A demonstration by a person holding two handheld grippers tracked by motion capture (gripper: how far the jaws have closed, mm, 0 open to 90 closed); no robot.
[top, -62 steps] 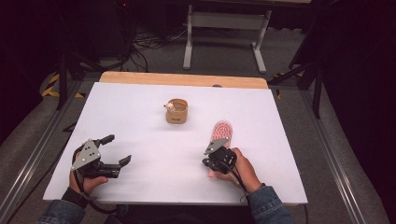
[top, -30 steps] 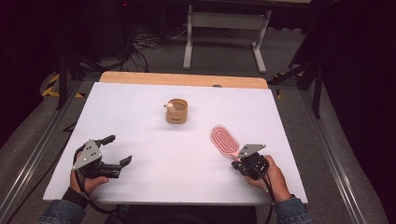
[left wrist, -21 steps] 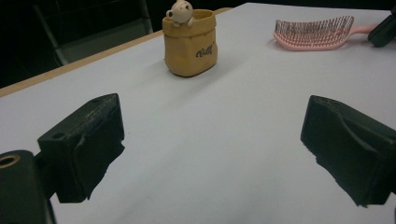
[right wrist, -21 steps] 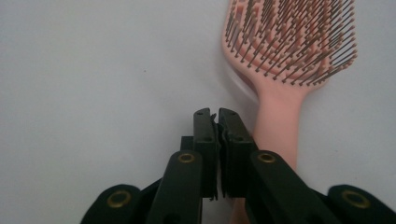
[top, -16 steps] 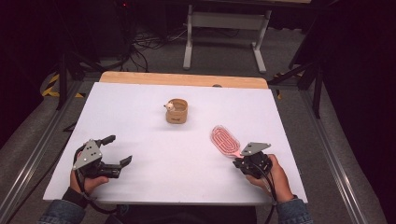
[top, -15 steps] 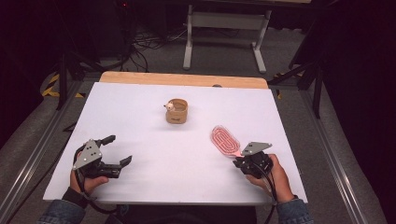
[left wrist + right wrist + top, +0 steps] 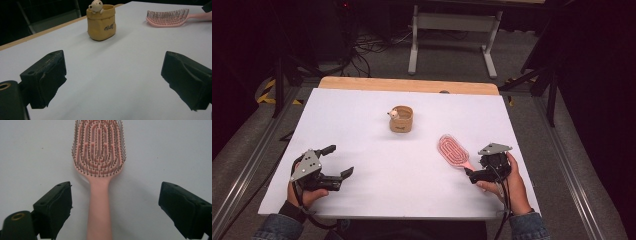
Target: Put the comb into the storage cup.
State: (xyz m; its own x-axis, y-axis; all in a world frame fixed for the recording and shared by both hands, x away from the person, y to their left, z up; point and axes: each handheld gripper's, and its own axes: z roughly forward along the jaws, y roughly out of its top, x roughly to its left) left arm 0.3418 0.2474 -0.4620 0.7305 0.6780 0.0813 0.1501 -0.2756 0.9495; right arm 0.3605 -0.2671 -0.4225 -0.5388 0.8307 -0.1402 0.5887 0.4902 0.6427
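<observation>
1. The left hand-held gripper (image 7: 338,161) was held low over the worktop (image 7: 362,110) at its near left corner, jaws wide apart and empty; it was best kept there, clear of the work
2. The tan pot with a small bear figure (image 7: 401,119) stood upright mid-worktop, well apart from both grippers and not involved
3. The pink hairbrush (image 7: 453,152) lay flat, bristles up, at the right, its handle pointing to the right hand-held gripper (image 7: 471,176)
4. That gripper's jaws had just been opening; the handle lay between them, untouched (image 7: 99,202). A straight withdrawal along the handle was judged best, so the brush was not nudged
</observation>
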